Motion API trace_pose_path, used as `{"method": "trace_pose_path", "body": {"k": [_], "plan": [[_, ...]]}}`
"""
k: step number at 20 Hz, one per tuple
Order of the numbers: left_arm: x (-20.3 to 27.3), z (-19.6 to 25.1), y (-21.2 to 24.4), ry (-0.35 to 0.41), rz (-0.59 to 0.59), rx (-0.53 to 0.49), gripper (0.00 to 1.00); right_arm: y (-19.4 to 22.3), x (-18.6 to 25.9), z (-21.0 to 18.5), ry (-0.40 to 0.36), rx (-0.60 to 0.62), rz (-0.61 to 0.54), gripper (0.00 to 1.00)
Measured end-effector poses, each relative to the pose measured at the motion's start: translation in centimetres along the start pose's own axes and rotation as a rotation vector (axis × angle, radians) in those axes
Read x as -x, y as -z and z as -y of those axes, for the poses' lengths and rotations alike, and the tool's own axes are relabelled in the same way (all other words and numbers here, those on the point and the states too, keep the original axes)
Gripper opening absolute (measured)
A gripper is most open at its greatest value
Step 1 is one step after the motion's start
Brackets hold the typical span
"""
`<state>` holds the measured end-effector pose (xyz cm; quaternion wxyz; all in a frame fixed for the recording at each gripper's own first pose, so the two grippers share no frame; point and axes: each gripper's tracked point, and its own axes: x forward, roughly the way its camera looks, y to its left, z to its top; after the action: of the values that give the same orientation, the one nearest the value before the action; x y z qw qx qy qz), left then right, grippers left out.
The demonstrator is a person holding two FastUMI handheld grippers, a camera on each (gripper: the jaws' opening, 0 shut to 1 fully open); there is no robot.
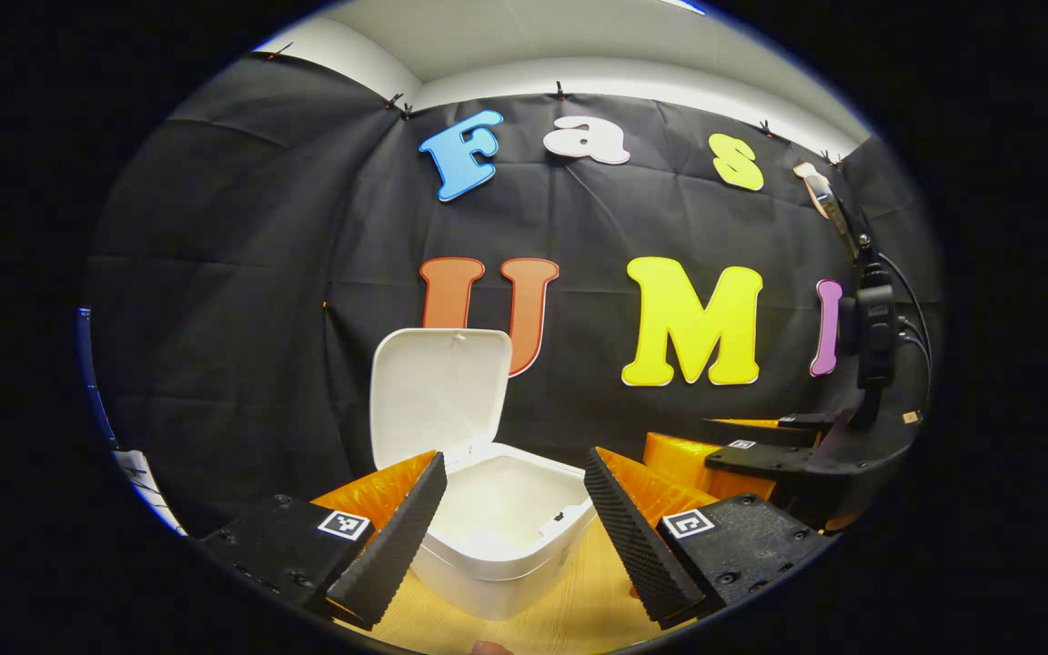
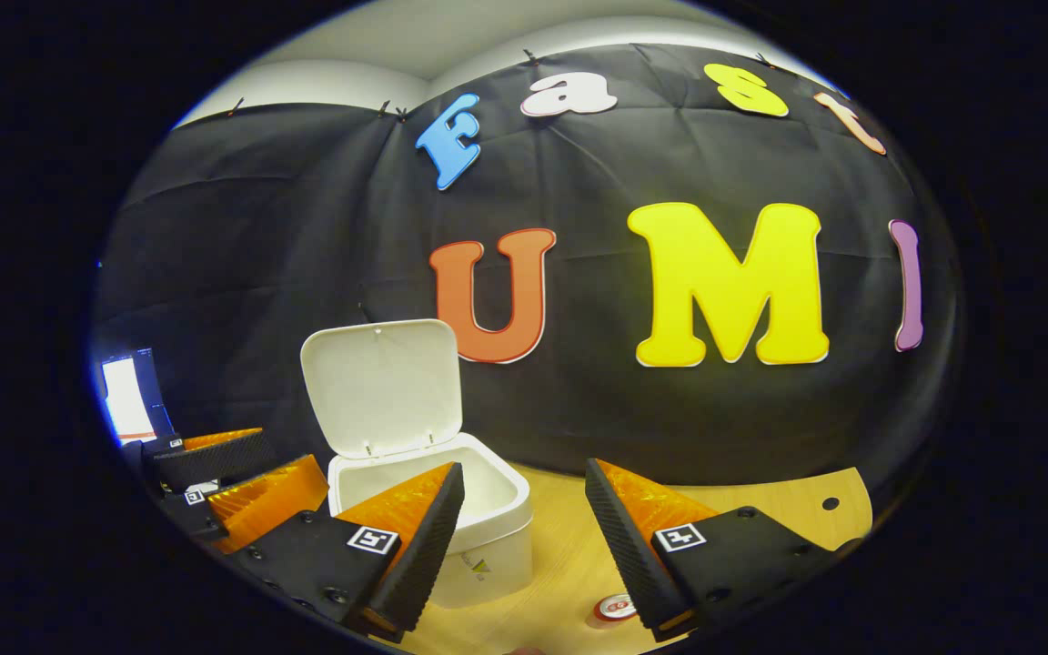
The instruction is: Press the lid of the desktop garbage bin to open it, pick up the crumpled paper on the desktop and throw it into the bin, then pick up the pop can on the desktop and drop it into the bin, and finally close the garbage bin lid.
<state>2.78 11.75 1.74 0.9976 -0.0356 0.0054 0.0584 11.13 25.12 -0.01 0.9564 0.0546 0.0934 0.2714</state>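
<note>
White bin: the desktop garbage bin (image 1: 506,546) stands on the worktop, seen from the left gripper view between that gripper's own fingers and just beyond them; from the right gripper view it (image 2: 478,537) sits behind the left-hand finger.
Lid: the lid (image 1: 438,391) is swung up and stands nearly upright at the back of the bin, its inner face toward the camera; same in the right gripper view (image 2: 383,382).
Bin inside: pale and bare as far as it can be seen; the bottom is partly hidden by the rim.
Pop can: the top of a pop can (image 2: 615,608) shows low on the worktop, just beside the inner edge of the right gripper's right-hand finger.
Left gripper: the left gripper (image 1: 515,528) is spread wide with nothing between its fingers, held just before the bin; it also appears at the left edge of the right gripper view (image 2: 215,482), beside the bin.
Right gripper: the right gripper (image 2: 524,546) is released too, fingers apart and holding nothing; from the left gripper view it (image 1: 760,446) is off to the right.
Worktop: light wood (image 1: 579,609), also seen in the right gripper view (image 2: 760,505).
</note>
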Motion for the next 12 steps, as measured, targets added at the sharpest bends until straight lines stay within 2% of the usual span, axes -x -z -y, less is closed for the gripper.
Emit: {"method": "trace_pose_path", "body": {"k": [3, 7, 12], "plan": [[-0.6, 2.0, 0.9, 0.040, -0.019, 0.005, 1.00, -0.8, 2.0, 3.1, 0.066, -0.008, 0.025, 0.90], [-1.4, 5.5, 2.8, 0.109, -0.051, -0.010, 1.00, -1.4, 4.6, 7.2, 0.153, -0.037, 0.040, 0.90], [-2.4, 10.6, 6.5, 0.222, -0.113, -0.039, 1.00, -2.2, 8.6, 11.0, 0.269, -0.013, 0.072, 0.88]]}}
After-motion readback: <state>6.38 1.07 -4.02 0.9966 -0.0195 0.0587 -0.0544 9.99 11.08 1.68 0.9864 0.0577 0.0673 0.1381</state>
